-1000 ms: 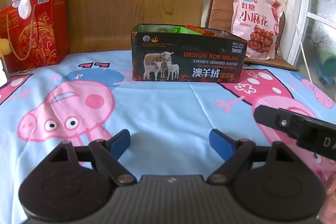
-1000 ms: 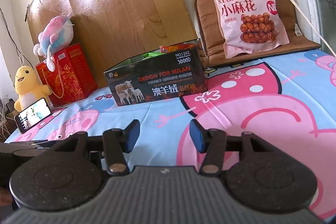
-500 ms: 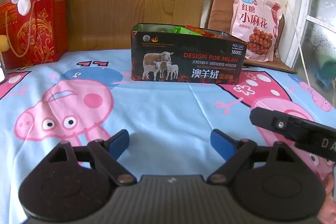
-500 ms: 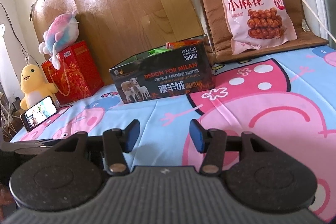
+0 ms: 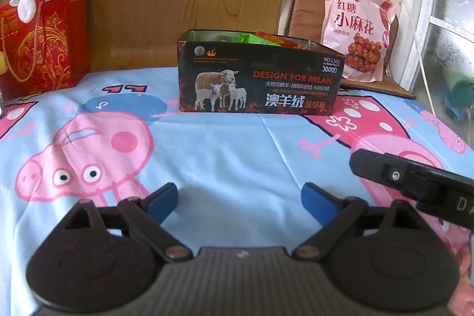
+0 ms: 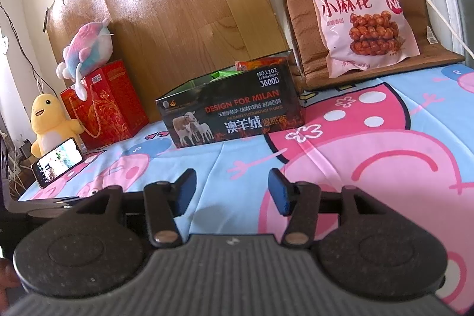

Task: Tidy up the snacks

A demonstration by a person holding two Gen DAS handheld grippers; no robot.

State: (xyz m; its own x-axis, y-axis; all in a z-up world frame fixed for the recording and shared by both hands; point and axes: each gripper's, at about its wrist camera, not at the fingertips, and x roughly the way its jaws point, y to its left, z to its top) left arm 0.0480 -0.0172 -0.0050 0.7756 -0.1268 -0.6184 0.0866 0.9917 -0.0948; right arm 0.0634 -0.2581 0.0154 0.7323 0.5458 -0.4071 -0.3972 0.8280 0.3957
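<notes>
So both grippers hover over the cartoon pig bedsheet (image 5: 237, 144) with nothing in them. The left gripper (image 5: 238, 199), bottom center of its own view, has its blue pads spread wide and its jaws are opening right now, only sheet between them. The right gripper (image 6: 231, 191) sits bottom center of its view too, jaws parted a moderate way, also empty.

The black tin box (image 5: 260, 76) with the sheep picture sits mid-frame on the sheet, lid off, with green and orange snack packets (image 5: 260, 38) poking out the top. A big pink snack bag (image 6: 358, 11) leans upright on a brown chair cushion (image 6: 438, 55) in the upper right, well apart from the box. Off to the left there's a red gift bag (image 6: 103, 102) with a pastel plush (image 6: 89, 46) on top.
</notes>
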